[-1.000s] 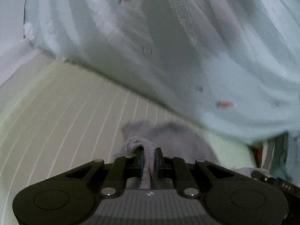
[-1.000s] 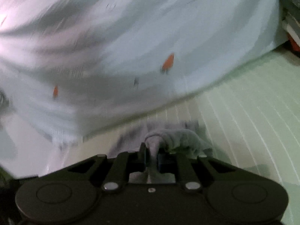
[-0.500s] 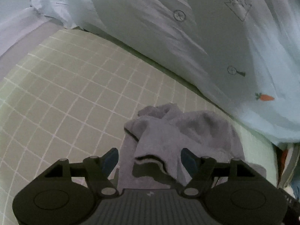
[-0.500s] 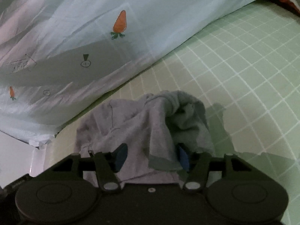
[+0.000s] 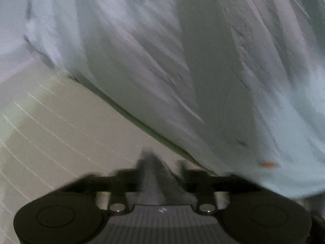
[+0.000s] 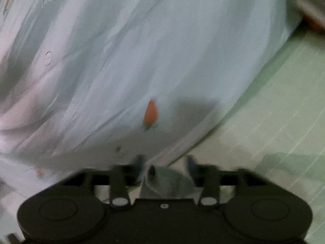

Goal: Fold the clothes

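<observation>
Green gridded mat (image 5: 61, 138) lies under a grey garment (image 5: 151, 174) sitting loose between both opening grippers, left gripper (image 5: 160, 174) and right gripper (image 6: 165, 168).

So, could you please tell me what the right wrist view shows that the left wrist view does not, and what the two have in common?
Only the right wrist view: a blurred striped, red-edged item in the top right corner, and the right hand-held gripper, its jaws opening, with a fold of the grey garment between them.

Only the left wrist view: the left hand-held gripper, also opening, with grey cloth between its fingers.

Both share the pale blue carrot-print fabric and the green gridded mat under it.
</observation>
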`<action>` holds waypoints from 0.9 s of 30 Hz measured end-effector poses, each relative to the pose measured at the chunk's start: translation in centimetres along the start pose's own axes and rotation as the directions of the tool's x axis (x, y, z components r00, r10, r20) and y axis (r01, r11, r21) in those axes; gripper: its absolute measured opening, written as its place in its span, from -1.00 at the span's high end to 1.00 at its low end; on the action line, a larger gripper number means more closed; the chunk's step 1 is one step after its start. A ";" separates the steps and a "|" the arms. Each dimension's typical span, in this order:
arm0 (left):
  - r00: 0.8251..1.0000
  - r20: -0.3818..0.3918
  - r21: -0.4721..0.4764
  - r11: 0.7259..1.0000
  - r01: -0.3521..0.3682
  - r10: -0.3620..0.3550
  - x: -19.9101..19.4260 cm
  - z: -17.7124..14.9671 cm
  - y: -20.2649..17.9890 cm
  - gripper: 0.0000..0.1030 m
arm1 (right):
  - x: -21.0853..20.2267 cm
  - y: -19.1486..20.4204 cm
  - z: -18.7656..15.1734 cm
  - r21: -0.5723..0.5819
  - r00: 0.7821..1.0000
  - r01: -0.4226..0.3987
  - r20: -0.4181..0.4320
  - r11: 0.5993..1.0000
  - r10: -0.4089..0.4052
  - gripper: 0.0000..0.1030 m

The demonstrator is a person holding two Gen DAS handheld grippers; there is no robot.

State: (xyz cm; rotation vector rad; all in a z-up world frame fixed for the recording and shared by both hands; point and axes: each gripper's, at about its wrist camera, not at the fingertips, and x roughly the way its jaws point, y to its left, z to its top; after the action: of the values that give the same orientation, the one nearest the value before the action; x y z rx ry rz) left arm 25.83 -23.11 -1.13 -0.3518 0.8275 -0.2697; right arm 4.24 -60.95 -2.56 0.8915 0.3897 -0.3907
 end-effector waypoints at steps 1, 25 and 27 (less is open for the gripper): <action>1.000 -0.002 0.030 0.999 -0.026 0.026 0.0 -0.3 -0.1 -0.91 | -0.1 0.4 -0.3 -0.052 1.000 0.021 -0.005 0.998 -0.021 -0.33; 0.900 -0.435 0.138 0.989 0.049 0.016 7.9 -9.9 1.2 -0.90 | 7.6 -0.4 -11.0 -0.346 0.886 0.099 -0.396 0.933 -0.241 -1.00; 0.910 -0.415 0.142 0.988 0.066 -0.001 7.9 -10.3 0.5 -0.72 | 8.0 0.5 -11.6 -0.364 0.884 0.082 -0.402 0.928 -0.236 -0.99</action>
State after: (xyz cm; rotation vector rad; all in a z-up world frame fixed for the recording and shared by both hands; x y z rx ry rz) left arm 23.20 -27.59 -13.01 -0.1636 1.2123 -0.4479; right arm 9.45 -52.64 -12.63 0.6026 0.9301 -0.2589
